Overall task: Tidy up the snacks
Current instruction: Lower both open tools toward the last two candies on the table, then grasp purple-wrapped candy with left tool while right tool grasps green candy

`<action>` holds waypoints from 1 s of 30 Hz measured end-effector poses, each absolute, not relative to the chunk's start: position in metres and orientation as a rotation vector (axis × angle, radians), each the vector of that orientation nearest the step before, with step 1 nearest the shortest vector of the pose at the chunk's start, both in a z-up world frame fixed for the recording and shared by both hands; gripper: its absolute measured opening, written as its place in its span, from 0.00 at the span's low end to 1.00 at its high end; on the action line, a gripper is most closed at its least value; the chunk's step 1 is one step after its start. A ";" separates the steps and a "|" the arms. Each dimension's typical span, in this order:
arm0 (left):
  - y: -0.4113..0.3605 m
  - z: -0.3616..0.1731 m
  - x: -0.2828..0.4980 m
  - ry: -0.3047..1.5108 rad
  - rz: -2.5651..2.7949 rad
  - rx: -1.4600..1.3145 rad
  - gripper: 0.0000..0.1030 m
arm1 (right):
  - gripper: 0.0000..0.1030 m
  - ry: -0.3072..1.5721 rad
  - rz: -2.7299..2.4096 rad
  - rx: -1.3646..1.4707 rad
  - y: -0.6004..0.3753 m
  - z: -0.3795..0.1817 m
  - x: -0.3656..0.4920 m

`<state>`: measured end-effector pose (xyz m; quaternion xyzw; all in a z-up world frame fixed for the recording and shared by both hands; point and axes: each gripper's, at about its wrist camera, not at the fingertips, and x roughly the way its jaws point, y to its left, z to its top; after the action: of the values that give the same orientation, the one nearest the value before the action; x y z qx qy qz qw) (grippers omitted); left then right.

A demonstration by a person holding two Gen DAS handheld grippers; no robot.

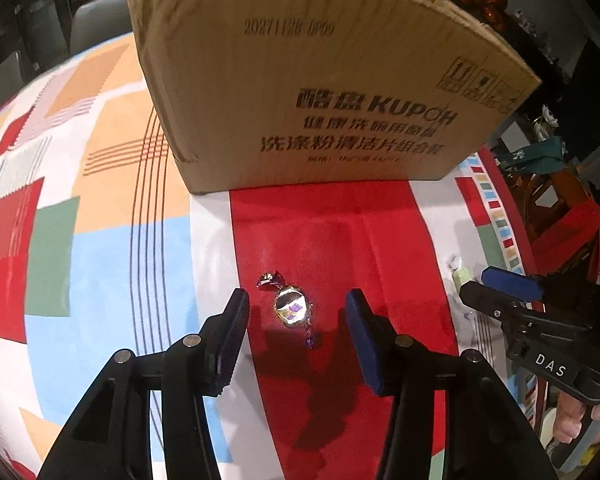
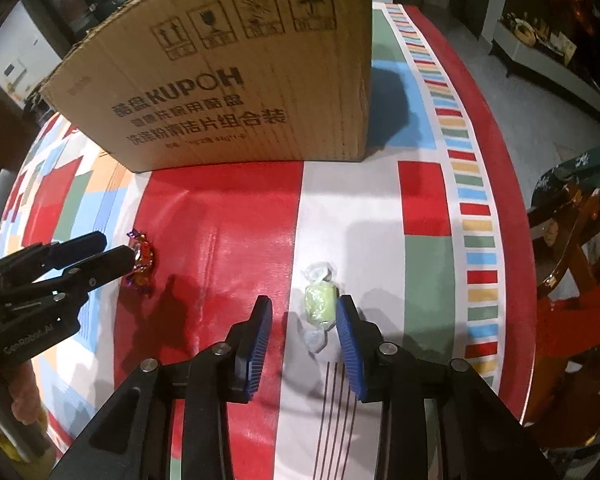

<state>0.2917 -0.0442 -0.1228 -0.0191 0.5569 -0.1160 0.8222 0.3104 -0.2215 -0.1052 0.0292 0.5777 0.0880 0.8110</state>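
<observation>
I'm holding both tongs wide: left gripper [image 1: 298, 306] straddling foil candy [image 1: 291, 306], right gripper [image 2: 303, 314] straddling green candy [image 2: 320, 303]; light, crinkly, slippery, so I'm pinching the middles; box [image 1: 320, 92] at twelve o'clock.

two candies [image 1: 291, 306] [image 2: 320, 305] on tablecloth [image 1: 100, 240] before box [image 1: 320, 80]
</observation>
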 end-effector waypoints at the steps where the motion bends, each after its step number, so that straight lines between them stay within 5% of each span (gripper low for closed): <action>1: -0.044 -0.124 0.293 1.192 -0.245 -0.046 0.46 | 0.31 1.238 0.187 0.063 -0.221 -0.106 0.311; 16: -0.044 -0.141 0.303 1.238 -0.242 -0.072 0.22 | 0.21 1.271 0.151 0.059 -0.226 -0.120 0.322; 30: -0.048 -0.118 0.286 1.178 -0.287 -0.056 0.22 | 0.20 1.203 0.191 0.037 -0.212 -0.091 0.306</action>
<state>0.2859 -0.0484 -0.1181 -0.0265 0.5533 -0.1349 0.8215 0.3061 -0.2118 -0.0907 0.0171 0.5650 0.0897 0.8200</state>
